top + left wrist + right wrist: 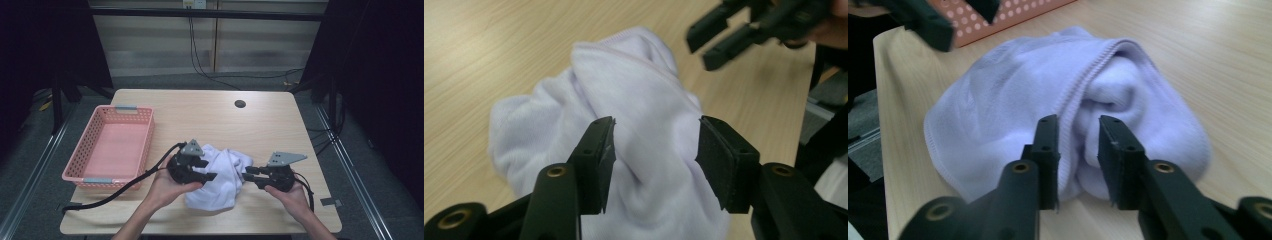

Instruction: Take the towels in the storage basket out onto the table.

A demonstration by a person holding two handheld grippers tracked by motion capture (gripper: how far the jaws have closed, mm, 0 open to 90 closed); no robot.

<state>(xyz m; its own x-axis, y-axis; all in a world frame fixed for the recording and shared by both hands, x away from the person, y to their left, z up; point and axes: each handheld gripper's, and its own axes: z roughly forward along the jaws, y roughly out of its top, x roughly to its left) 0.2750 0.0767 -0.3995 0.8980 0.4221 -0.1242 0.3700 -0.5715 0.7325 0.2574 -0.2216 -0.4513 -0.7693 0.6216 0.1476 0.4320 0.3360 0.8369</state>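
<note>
Your white cloth point(220, 177) lies crumpled on the bench point(210, 117), not yet folded or in the pink basket point(112, 145). Your left hand-held gripper point(654, 150) stands apart around a fold; your right hand-held gripper point(1079, 145) pinches a fold at its edge.

High view: fixed above the near edge, looking forward and down over the whole worktop point(210, 107); left and right gripper views: close, low along their jaws from opposite sides, all three sharing the white cloth point(220, 177) point(634, 125) point(1048, 85).

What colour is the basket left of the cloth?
Pink, with perforated walls; the basket shows best in the high view.
</note>
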